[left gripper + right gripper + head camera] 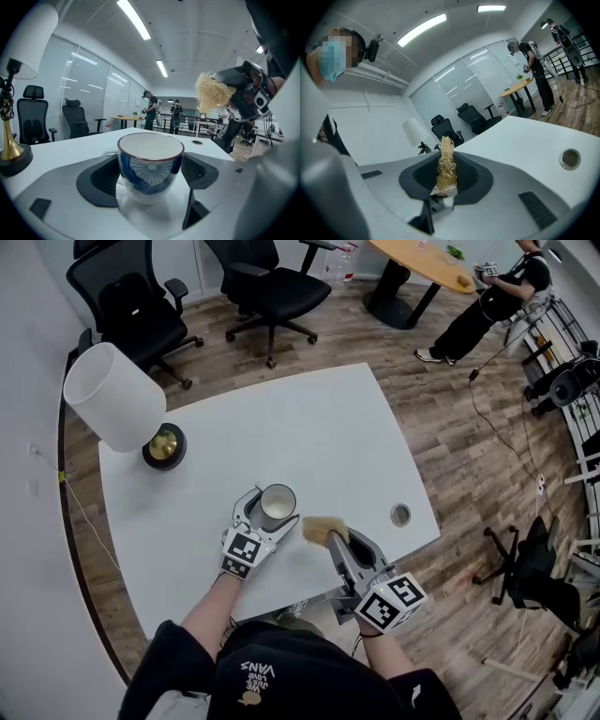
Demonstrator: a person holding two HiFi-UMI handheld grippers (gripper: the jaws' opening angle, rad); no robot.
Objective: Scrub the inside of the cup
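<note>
One cup (277, 505) is seen standing upright on a white table (309, 427), near the table's front edge. It is a rounded ceramic cup, white and glossy inside, with a thin dark red rim and a blue pattern with fine fan-like lines on the outside. Nothing is seen inside it; the interior looks empty and clean.

The cup is clasped by the left gripper (263, 513), whose two dark ribbed pads (101, 180) are closed against its sides, one on each side.

One scrubber (323, 531) is pinched at its base by the right gripper (339, 542), the jaws drawn tightly together on it. The scrubber is a pale, straw-coloured tuft of coarse, tangled fibres (rather like dried loofah). It is held in the air just to the right of the cup's rim, outside the cup, not touching it.

Further back on the left of the table, one lamp (111, 393) is seen, with a smooth white cylindrical shade and a round black and brass base. One round cable hole (400, 515) is set in the table at the right. Two black office chairs (131, 306) are placed beyond the table on a wood-plank floor.
</note>
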